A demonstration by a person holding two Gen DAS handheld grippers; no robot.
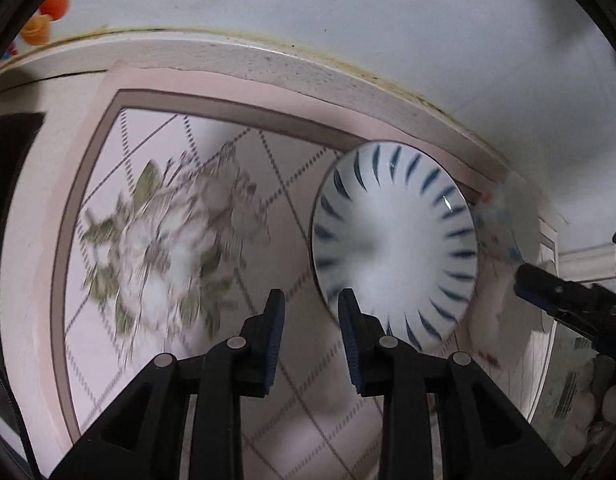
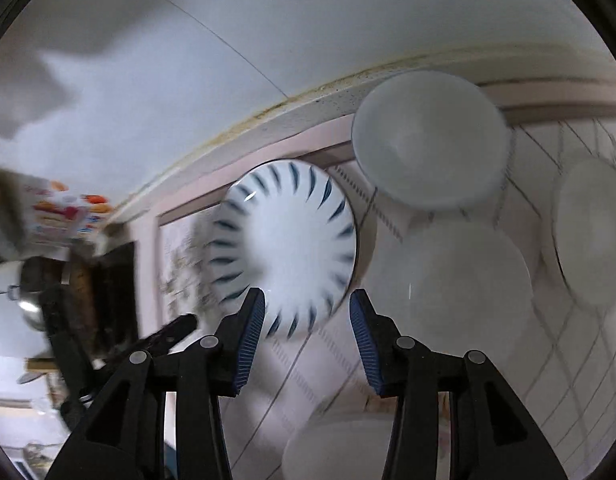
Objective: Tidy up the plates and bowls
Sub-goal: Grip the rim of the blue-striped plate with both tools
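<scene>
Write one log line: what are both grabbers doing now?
left gripper: open, empty | right gripper: open, empty | striped bowl: on table, unheld

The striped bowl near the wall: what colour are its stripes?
Dark blue strokes radiating around a white bowl; clearest in the left wrist view.

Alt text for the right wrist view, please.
The right gripper, open and empty, hangs over a blue-striped white bowl on a floral tablecloth. Plain white dishes lie to its right; the picture is motion-blurred.

Home kitchen: floral tablecloth (image 1: 155,232), striped bowl (image 1: 392,240), white plates (image 2: 428,136).
</scene>
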